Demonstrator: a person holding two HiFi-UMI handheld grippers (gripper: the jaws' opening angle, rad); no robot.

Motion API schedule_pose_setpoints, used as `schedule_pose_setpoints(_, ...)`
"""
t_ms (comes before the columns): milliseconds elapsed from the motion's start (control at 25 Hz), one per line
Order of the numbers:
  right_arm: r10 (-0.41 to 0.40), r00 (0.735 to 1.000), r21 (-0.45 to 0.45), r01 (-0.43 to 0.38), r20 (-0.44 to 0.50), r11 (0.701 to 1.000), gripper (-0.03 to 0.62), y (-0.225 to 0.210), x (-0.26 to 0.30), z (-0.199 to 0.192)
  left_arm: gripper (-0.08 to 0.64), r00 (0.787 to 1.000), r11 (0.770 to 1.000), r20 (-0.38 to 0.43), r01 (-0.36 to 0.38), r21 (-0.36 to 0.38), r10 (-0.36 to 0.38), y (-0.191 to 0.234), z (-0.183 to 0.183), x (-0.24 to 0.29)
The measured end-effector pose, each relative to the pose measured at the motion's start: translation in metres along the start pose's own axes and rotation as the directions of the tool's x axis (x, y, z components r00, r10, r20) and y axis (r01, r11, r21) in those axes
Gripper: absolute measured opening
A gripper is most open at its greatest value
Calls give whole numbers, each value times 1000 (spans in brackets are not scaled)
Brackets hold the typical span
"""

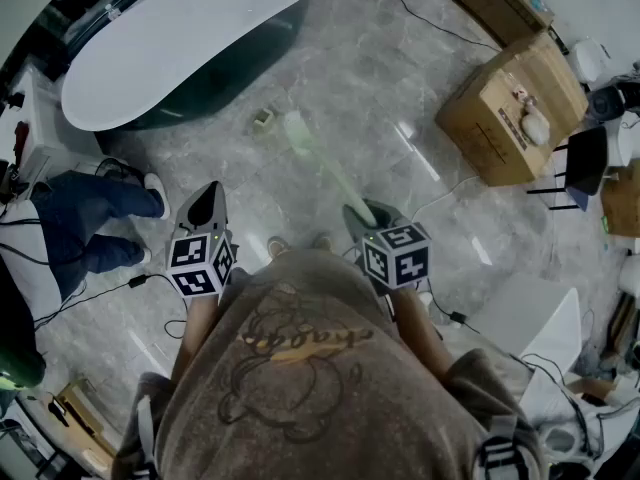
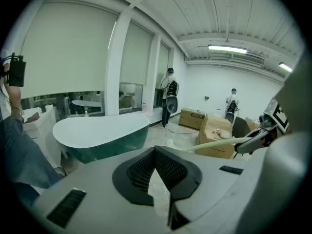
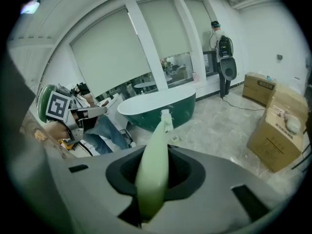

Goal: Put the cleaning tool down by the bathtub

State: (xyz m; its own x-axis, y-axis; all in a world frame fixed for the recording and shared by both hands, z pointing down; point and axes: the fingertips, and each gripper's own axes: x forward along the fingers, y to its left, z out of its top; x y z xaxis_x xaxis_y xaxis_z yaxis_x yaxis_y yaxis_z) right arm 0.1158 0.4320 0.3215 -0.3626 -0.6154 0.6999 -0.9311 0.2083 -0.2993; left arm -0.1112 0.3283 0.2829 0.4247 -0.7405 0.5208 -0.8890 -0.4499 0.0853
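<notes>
As R hand-held gripper [image 1: 358, 213] grips brush [image 1: 320, 163], tip toward bathtub [image 1: 180, 38], L hand-held gripper [image 1: 207, 200] closed.

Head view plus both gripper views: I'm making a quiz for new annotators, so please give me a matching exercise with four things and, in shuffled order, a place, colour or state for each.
Things:
1. cleaning tool
2. bathtub
3. left gripper
4. cardboard box

Place, colour or state:
a. on the floor, upper right in the head view
b. clamped in the right gripper
c. white top, dark green side
d. jaws together, nothing between them

Pairs: 1-b; 2-c; 3-d; 4-a
</notes>
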Motion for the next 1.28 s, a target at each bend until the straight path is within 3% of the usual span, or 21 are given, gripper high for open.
schedule_pose_setpoints(280,8,1000,-10,-8,-25,1000,81,8,-7,-11,2,1000,1000,-19,-1,-9,1,-3,-12,-13)
schedule_pose_setpoints(880,22,998,61,-25,59,998,83,30,10,-4,2,998,999,-38,48,8,-48,25,-29,-6)
schedule_pose_setpoints(1280,20,997,57,-25,81,998,83,25,51,28,2,998,998,-33,59,4,-59,49,-17,29)
